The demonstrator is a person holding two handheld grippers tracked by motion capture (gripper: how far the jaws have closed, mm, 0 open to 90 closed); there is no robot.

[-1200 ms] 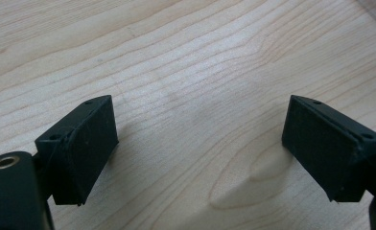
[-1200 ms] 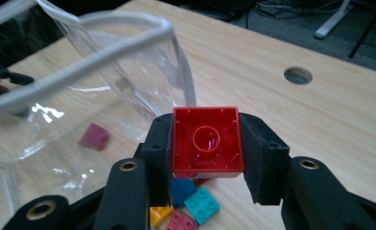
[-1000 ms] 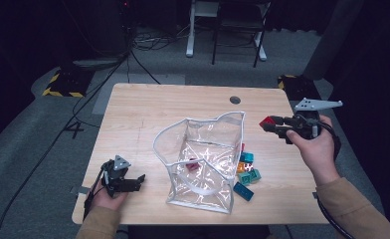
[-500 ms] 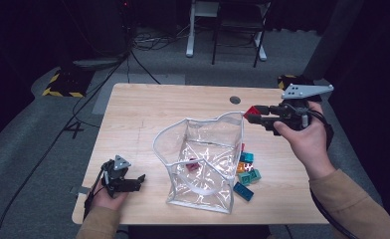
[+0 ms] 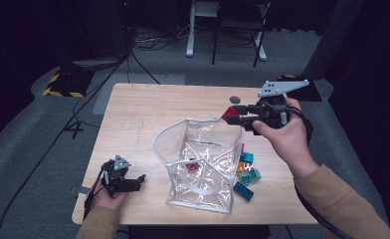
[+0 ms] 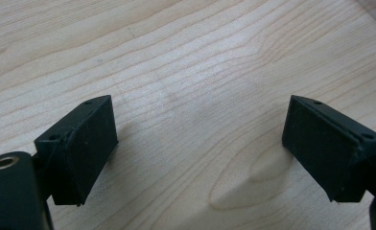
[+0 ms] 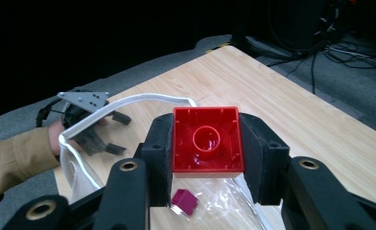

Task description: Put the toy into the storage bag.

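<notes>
Red block (image 7: 205, 140) underside hollow in right gripper view, right tongs (image 5: 236, 114) clamping it

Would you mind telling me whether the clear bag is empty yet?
Not empty. The clear bag stands open on the table, and a small dark red piece lies on its bottom.

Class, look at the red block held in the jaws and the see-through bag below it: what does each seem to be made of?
Red block: probably hard moulded plastic, glossy; crisp edges, hollow underside with a round tube. Bag: likely soft clear vinyl or similar film; it wrinkles, glints and shows a small piece inside, with a white edging.
</notes>
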